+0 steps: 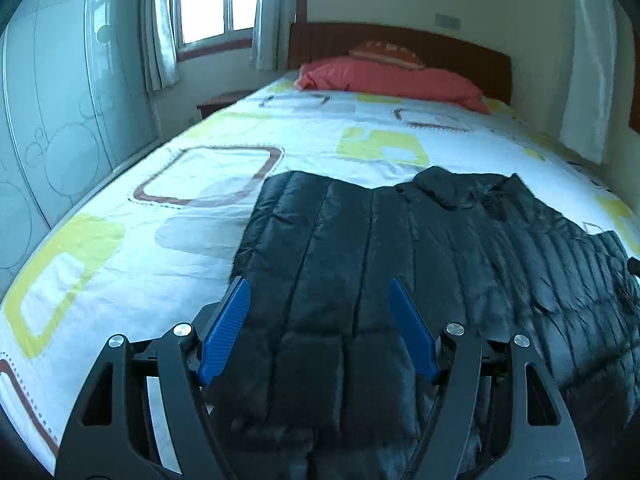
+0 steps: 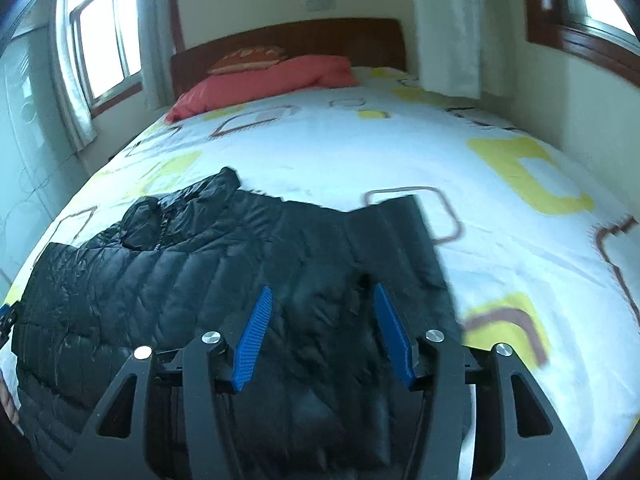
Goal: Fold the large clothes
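A black quilted puffer jacket lies flat across the near part of the bed, its collar pointing toward the headboard. In the left wrist view, my left gripper hovers over the jacket's left panel; its blue pads stand wide apart and nothing is pinched. In the right wrist view the same jacket spreads to the left, with a flat folded strip at its right edge. My right gripper is open above that right side, and dark fabric shows between the pads, which do not press on it.
The bed sheet is white with yellow and brown squares. A red pillow and a wooden headboard are at the far end. A pale wardrobe runs along the left, with a nightstand under the window. A white curtain hangs at the right.
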`<action>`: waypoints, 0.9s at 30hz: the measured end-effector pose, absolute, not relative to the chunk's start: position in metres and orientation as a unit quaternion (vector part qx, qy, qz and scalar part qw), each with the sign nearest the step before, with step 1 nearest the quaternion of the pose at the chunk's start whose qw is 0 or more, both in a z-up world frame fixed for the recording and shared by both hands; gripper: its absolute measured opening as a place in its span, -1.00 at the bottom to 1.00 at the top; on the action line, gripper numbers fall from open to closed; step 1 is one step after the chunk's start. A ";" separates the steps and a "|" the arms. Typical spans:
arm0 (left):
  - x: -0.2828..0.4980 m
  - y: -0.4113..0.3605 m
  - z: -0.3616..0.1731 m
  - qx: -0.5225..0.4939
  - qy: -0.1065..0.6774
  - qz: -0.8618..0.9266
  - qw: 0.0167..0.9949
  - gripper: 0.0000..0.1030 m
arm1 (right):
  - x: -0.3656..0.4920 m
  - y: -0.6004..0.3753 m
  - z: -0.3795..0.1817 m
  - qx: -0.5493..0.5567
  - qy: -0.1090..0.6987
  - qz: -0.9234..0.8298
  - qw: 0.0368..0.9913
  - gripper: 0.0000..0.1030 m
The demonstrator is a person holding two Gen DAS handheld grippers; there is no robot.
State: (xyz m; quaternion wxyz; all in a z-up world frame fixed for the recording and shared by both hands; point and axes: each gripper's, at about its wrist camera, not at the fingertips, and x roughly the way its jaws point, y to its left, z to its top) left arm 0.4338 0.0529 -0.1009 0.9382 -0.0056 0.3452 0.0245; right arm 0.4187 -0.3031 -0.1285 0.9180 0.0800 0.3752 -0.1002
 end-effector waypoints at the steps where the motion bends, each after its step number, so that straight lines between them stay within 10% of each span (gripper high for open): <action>1: 0.441 0.053 -0.105 -0.005 0.353 0.028 0.935 0.39 | 0.427 -0.302 -0.137 0.080 0.386 -0.099 0.914 0.03; 27: 0.398 0.108 -0.111 -0.084 0.414 0.022 0.906 0.39 | 0.330 -0.299 -0.137 0.098 0.410 -0.093 0.902 0.03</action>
